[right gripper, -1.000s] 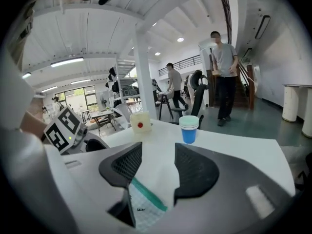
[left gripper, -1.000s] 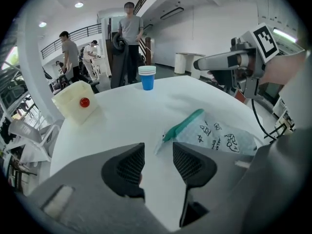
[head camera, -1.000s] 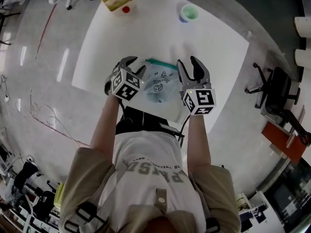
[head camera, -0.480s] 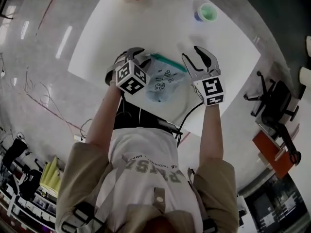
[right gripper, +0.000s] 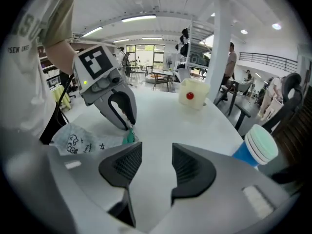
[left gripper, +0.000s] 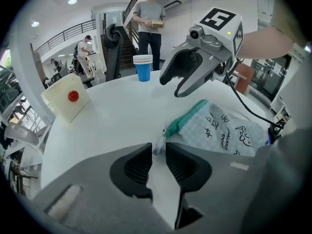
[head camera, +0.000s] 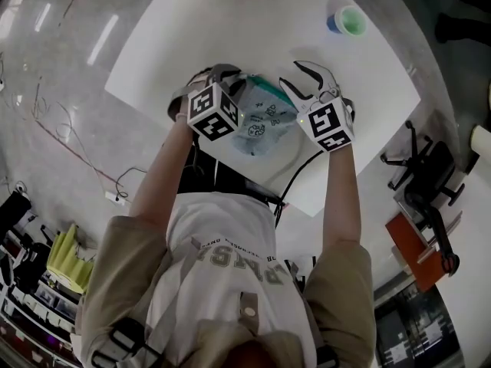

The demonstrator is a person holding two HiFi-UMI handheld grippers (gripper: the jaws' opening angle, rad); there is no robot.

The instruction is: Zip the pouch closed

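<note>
By table (head camera: 176, 52) edge nearest person, pouch (head camera: 265, 123), open room beyond

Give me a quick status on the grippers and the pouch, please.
Left gripper closing, zip pull between fingers, not yet pinched. Right gripper open, empty. Pouch lying on table. Cups, box well clear.

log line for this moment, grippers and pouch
left gripper: jaws closing, zipper pull between them, not yet pinched | right gripper: open, empty, over table | pouch: lying on table

Bright, even ceiling lights. Glare streaks the glossy floor (head camera: 84, 60) and washes out the white surface (head camera: 261, 37). Strong fisheye bending darkens every corner.
</note>
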